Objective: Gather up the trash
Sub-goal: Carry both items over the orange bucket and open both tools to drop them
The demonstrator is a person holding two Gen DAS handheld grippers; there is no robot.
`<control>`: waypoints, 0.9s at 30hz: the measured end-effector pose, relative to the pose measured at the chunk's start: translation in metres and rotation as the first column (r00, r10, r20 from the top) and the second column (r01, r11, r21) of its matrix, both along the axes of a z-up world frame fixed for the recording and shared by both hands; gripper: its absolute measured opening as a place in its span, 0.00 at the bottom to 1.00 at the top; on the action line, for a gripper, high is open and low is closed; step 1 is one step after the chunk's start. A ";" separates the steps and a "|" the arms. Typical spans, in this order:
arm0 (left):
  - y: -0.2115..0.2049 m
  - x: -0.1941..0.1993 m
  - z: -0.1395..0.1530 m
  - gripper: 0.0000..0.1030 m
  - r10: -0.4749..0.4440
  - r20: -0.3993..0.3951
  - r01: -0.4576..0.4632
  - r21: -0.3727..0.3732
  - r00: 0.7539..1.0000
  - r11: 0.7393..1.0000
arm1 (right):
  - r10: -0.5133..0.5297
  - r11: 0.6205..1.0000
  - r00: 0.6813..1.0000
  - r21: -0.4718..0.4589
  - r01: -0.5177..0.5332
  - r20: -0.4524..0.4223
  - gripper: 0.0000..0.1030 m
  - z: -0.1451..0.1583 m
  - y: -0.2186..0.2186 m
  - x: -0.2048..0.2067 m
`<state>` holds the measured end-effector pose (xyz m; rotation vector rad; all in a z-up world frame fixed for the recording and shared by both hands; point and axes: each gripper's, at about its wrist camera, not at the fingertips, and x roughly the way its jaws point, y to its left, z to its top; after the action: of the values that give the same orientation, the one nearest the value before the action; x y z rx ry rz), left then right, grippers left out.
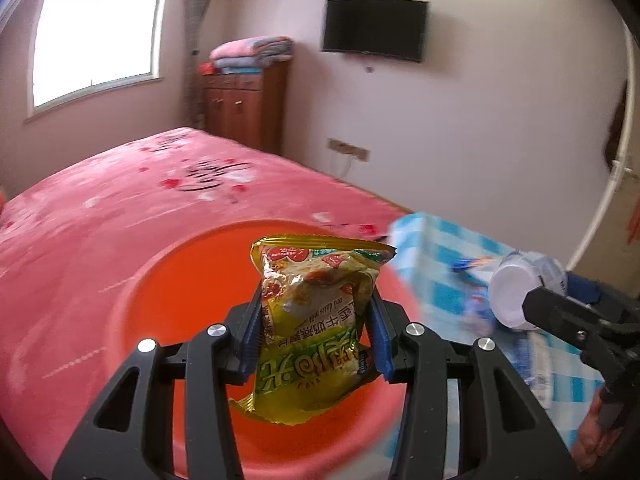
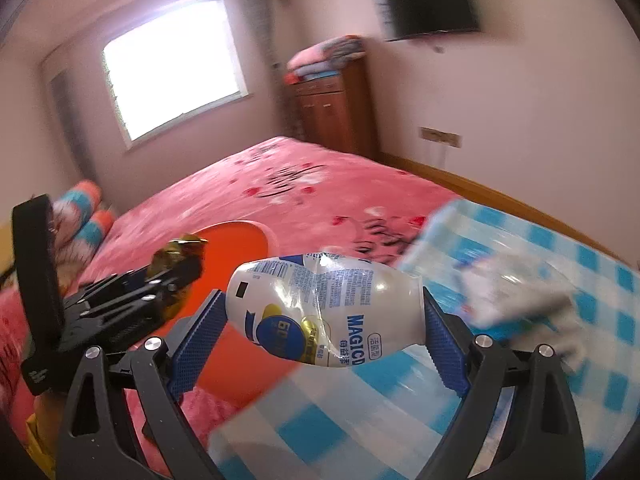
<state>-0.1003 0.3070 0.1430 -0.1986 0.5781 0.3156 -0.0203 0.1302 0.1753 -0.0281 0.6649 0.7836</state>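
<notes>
My left gripper [image 1: 314, 336] is shut on a crinkled yellow-green snack wrapper [image 1: 316, 312], held upright over a round orange basin [image 1: 192, 288]. My right gripper [image 2: 320, 324] is shut on a white plastic drink bottle [image 2: 320, 312] lying sideways between its blue pads. The left wrist view shows that bottle [image 1: 516, 288] and the right gripper [image 1: 532, 300] at the right edge. In the right wrist view the left gripper [image 2: 176, 276] with the gold wrapper [image 2: 176, 258] hangs at the left, in front of the basin [image 2: 240, 244].
A pink bed [image 1: 140, 208] stretches behind the basin. A blue-and-white checked cloth [image 2: 480, 352] covers a surface at the right, with blurred wrappers [image 2: 520, 292] on it. A wooden cabinet [image 1: 244, 104], a wall television [image 1: 374, 30] and a window [image 1: 96, 36] stand farther off.
</notes>
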 end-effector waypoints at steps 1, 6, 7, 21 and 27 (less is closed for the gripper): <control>0.006 0.000 -0.001 0.45 0.017 -0.007 -0.017 0.006 1.000 1.000 | 0.029 1.000 1.000 -0.010 -0.029 0.005 0.88 0.000 0.016 -0.001; 0.041 0.002 -0.015 0.47 0.100 -0.056 -0.100 0.014 0.993 0.995 | 0.107 0.991 0.994 -0.079 -0.105 0.029 0.88 -0.012 0.071 0.000; 0.045 0.001 -0.017 0.48 0.110 -0.064 -0.109 0.017 0.992 0.994 | 0.118 0.989 0.993 -0.091 -0.115 0.028 0.89 -0.016 0.076 0.002; 0.043 -0.009 -0.009 0.80 0.150 -0.026 -0.147 0.078 0.988 0.986 | 0.114 0.993 0.992 -0.027 -0.115 -0.050 0.94 -0.029 0.069 0.011; 0.037 -0.010 -0.010 0.82 0.148 -0.030 -0.145 0.078 0.989 0.986 | 0.090 0.996 0.995 -0.002 -0.090 -0.053 0.94 -0.028 0.058 0.010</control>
<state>-0.1108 0.3441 0.1326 -0.1633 0.5869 0.4837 -0.0102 0.1878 0.1477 -0.0414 0.7195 0.8724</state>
